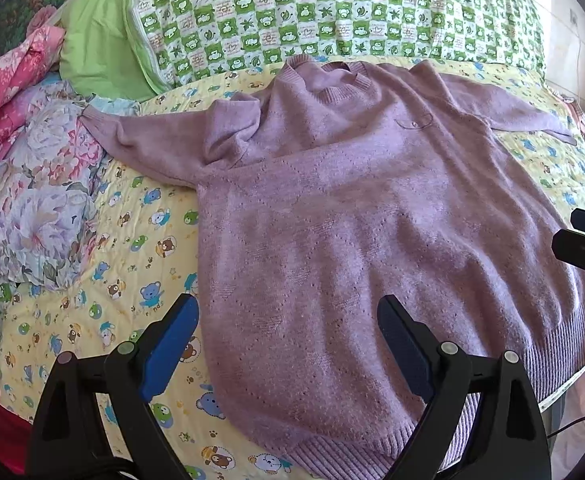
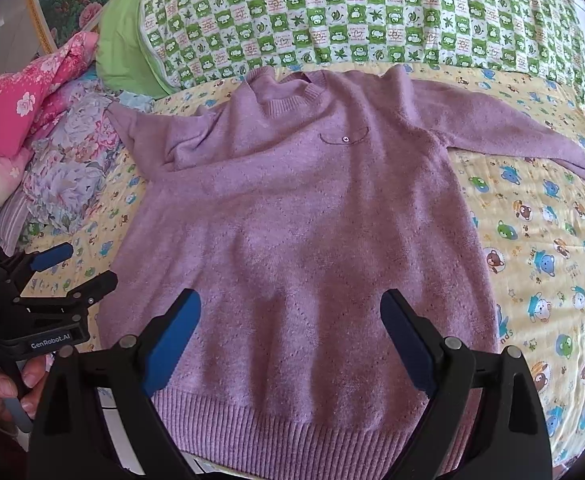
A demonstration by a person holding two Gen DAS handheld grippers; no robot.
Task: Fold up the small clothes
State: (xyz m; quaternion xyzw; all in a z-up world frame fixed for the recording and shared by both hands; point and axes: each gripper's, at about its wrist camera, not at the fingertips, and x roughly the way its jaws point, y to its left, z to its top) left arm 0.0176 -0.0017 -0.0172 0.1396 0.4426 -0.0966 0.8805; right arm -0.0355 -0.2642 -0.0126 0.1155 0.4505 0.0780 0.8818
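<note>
A mauve knitted sweater (image 1: 352,216) lies spread flat, front up, on a yellow cartoon-print quilt (image 1: 132,240); it also shows in the right wrist view (image 2: 292,220). Its collar points to the far side and its ribbed hem (image 2: 292,424) is nearest. One sleeve (image 1: 140,140) stretches left, bunched at the shoulder. The other sleeve (image 2: 512,128) stretches right. My left gripper (image 1: 288,320) is open and empty above the lower left part of the sweater. My right gripper (image 2: 290,316) is open and empty above the hem's middle. The left gripper also shows at the left of the right wrist view (image 2: 76,268).
A green checked pillow (image 1: 332,12) and a plain green pillow (image 1: 96,40) lie beyond the collar. Floral and pink bedding (image 1: 44,184) is piled at the left. The quilt's right part (image 2: 552,260) is bare of clothes. The bed edge runs just below the hem.
</note>
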